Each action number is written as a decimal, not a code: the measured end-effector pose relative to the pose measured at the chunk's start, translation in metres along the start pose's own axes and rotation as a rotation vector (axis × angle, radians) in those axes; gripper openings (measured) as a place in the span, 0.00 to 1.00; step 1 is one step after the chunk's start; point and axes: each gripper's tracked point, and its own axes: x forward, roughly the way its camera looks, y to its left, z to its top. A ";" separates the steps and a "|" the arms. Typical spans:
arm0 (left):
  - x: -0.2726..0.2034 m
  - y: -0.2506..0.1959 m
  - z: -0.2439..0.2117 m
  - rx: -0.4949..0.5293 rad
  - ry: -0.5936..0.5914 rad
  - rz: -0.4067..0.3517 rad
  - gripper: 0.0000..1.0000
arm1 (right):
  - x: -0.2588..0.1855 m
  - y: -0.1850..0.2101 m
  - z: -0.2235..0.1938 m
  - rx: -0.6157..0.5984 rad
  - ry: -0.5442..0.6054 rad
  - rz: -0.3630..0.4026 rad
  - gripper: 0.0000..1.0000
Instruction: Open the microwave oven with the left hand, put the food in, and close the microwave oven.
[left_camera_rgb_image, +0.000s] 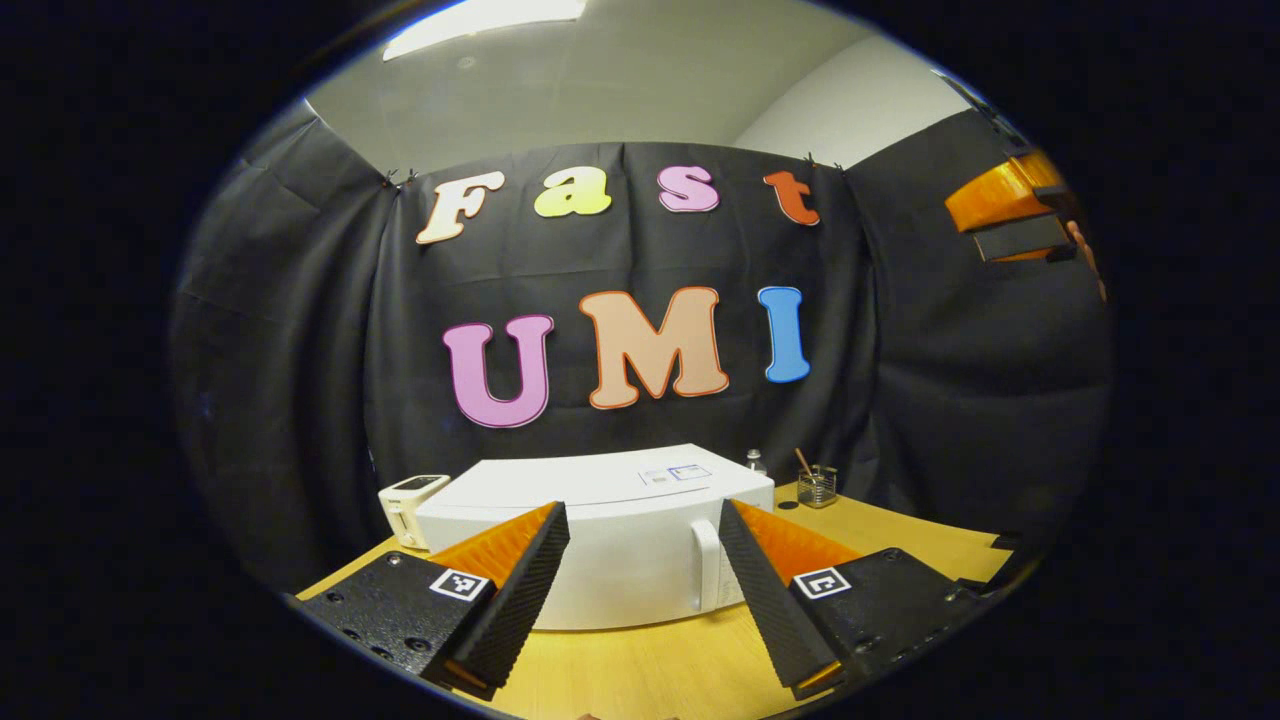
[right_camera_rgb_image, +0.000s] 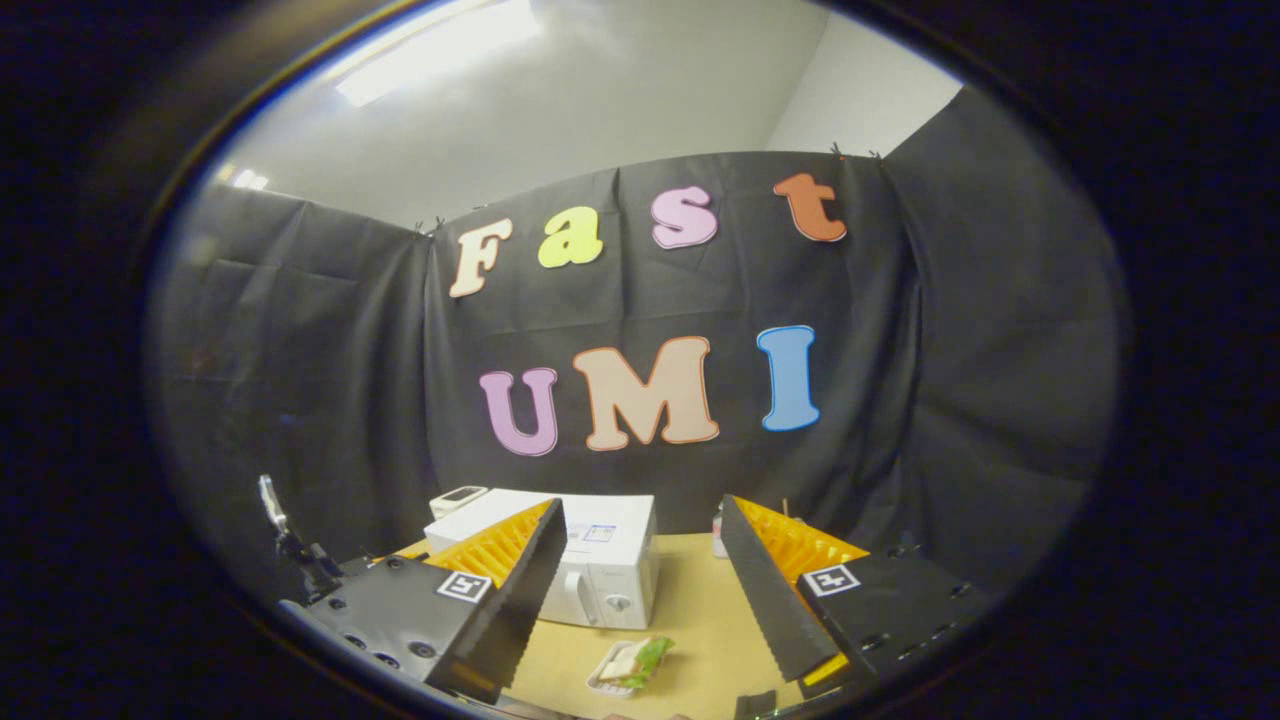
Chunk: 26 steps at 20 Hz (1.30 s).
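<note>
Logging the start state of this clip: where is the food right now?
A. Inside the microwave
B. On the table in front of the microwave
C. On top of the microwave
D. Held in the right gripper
B: the food sits in a tray on the table, in front of the closed microwave; the right gripper is open and empty.

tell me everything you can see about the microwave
The microwave is a white box with a smooth, glossy casing and a flat top that carries a small sticker. Its door is shut, with a vertical white handle near the door's right edge; in the right gripper view a round knob sits on the panel beside the handle. It stands upright on the wooden table, towards the back by the black cloth. Neither gripper touches it.
</note>
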 end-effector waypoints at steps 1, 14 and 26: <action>0.008 -0.006 -0.012 -0.002 0.007 -0.002 0.95 | 0.006 -0.004 -0.004 -0.005 0.005 -0.006 0.96; 0.097 -0.060 -0.152 -0.008 0.085 -0.043 0.95 | 0.049 -0.011 -0.041 -0.027 -0.016 0.008 0.96; 0.136 -0.069 -0.206 -0.001 0.168 -0.029 0.73 | 0.059 -0.031 -0.102 -0.136 0.045 -0.037 0.97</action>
